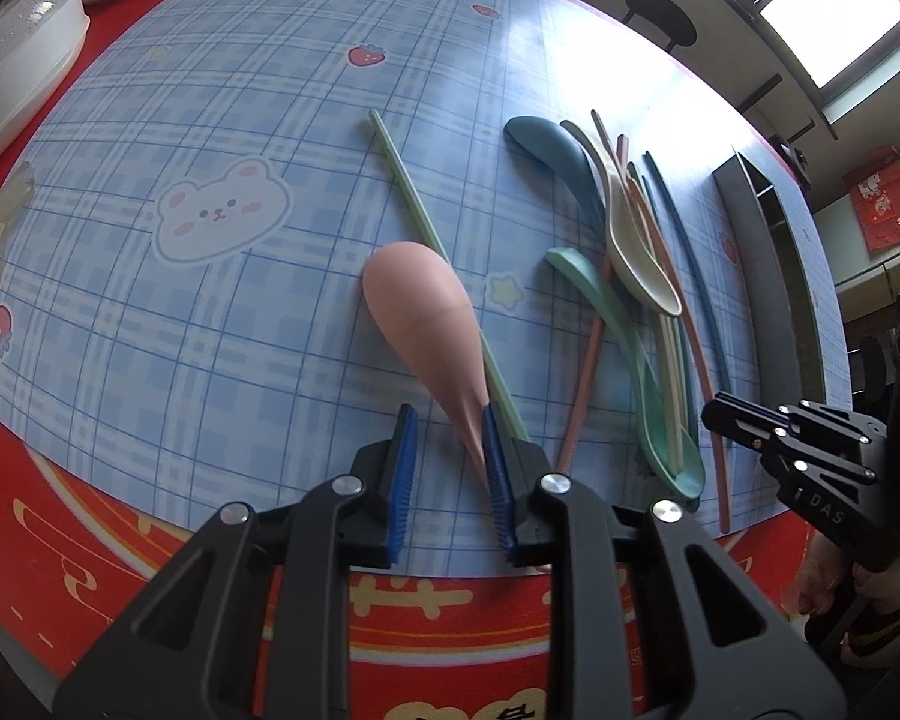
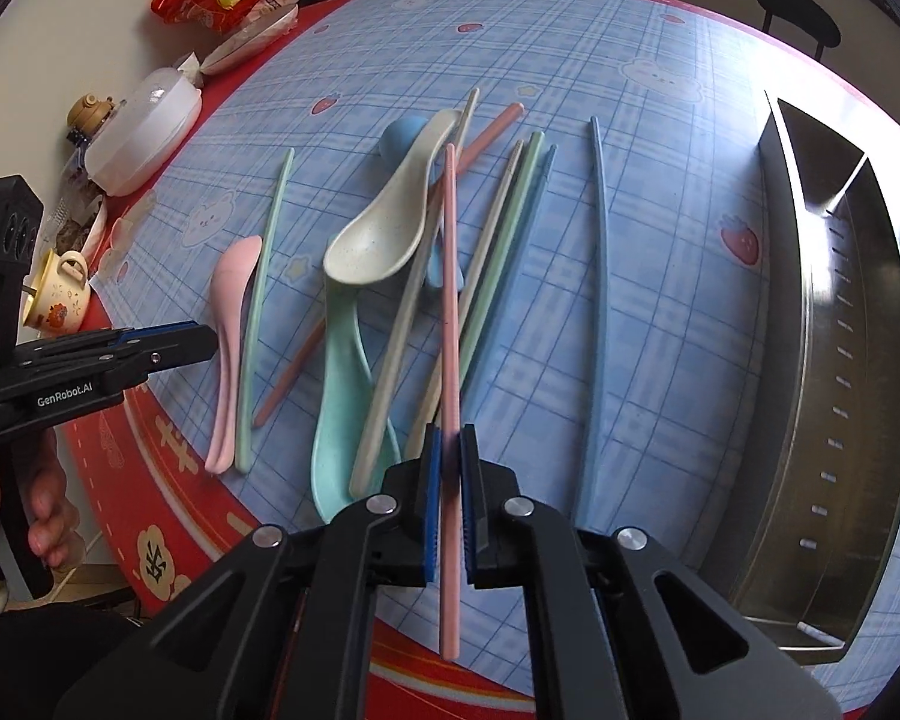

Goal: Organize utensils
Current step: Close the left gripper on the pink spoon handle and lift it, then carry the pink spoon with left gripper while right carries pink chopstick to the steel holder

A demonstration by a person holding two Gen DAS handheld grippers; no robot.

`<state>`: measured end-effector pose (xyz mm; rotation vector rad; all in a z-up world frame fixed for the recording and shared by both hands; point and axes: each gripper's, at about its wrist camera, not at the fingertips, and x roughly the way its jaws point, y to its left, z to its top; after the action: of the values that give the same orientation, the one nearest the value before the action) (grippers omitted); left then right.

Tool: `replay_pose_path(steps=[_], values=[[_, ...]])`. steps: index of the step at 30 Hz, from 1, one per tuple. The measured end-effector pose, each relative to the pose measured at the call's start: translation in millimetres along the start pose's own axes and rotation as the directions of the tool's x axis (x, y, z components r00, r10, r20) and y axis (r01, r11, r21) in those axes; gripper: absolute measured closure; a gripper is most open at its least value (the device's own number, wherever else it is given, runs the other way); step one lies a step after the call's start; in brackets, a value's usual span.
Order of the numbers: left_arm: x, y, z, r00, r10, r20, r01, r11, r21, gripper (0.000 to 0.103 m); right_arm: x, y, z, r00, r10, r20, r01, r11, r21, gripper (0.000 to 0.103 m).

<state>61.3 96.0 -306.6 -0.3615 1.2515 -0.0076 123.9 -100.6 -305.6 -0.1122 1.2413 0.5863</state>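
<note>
Sorting is barely begun: the steel divided tray (image 2: 834,360) is seen empty. A pink plastic chopstick (image 2: 449,312) is clamped by the right hand-held gripper (image 2: 449,450). The left hand-held gripper (image 1: 447,438) is part-open around a pink spoon's (image 1: 420,312) handle; other utensils remain on the bench (image 1: 210,330).

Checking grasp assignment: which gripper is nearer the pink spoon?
Left. The left gripper is at the pink spoon handle; the right gripper is off beside it, clamping a pink chopstick.

The right gripper (image 2: 450,450) has a chopstick (image 2: 449,312) between its fingers, running ahead over the heap of utensils (image 2: 390,276). A steel tray (image 2: 870,360) lies to its right, a lone spoon (image 2: 231,324) and the left gripper (image 2: 201,339) to its left.
</note>
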Motion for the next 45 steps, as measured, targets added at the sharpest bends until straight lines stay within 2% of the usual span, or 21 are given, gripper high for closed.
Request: replay_pose_path(steps=[17, 26, 27, 29, 30, 32, 34, 35, 41, 45], values=[[19.5, -20.9, 26.2, 0.999, 0.029, 0.034, -0.031, 0.996, 0.078, 0.07, -1.8, -8.7, -10.4, 1.0, -0.014, -0.005, 0.014, 0.999, 0.035, 0.097], [30.3, -37.7, 38.6, 0.998, -0.001, 0.056, -0.007, 0.988, 0.157, 0.061, 0.4, -7.9, -10.3, 1.0, -0.015, -0.01, 0.015, 0.999, 0.043, 0.097], [31.8, -39.5, 39.1, 0.998, 0.005, 0.061, -0.016, 0.985, 0.171, 0.062, 0.4, -8.8, -10.3, 1.0, -0.014, -0.01, 0.015, 0.999, 0.046, 0.097], [34.8, -44.2, 40.8, 0.996, 0.045, 0.072, -0.058, 0.98, 0.19, 0.071, 0.6, -9.4, -10.2, 1.0, -0.015, -0.009, 0.016, 0.999, 0.05, 0.097], [35.3, -44.9, 41.4, 0.996, 0.056, 0.072, -0.069, 0.98, 0.188, 0.072, 0.3, -10.6, -10.0, 1.0, -0.015, -0.007, 0.015, 0.999, 0.052, 0.097], [35.6, -41.1, 42.5, 0.997, 0.039, 0.062, -0.048, 0.985, 0.165, 0.08, 0.2, -11.6, -9.2, 1.0, -0.012, -0.005, 0.013, 0.998, 0.054, 0.097], [35.5, -35.9, 41.4, 0.999, -0.021, 0.032, 0.016, 0.99, 0.143, 0.087, 1.0, -11.5, -9.1, 1.0, -0.012, -0.007, 0.012, 0.999, 0.053, 0.097], [35.4, -36.5, 39.6, 0.999, -0.019, 0.027, 0.014, 0.988, 0.152, 0.091, 1.2, -11.5, -9.2, 1.0, -0.011, -0.008, 0.012, 0.999, 0.052, 0.097], [35.3, -51.9, 18.2, 0.999, 0.034, 0.009, -0.035, 0.957, 0.288, 0.092, 3.4, -13.6, -8.8, 1.0, -0.012, -0.014, 0.013, 0.998, 0.065, 0.097], [35.6, -56.9, 4.0, 0.998, 0.058, 0.016, -0.06, 0.948, 0.313, 0.092, 3.3, -13.4, -9.0, 1.0, -0.014, -0.013, 0.015, 0.998, 0.069, 0.097]])
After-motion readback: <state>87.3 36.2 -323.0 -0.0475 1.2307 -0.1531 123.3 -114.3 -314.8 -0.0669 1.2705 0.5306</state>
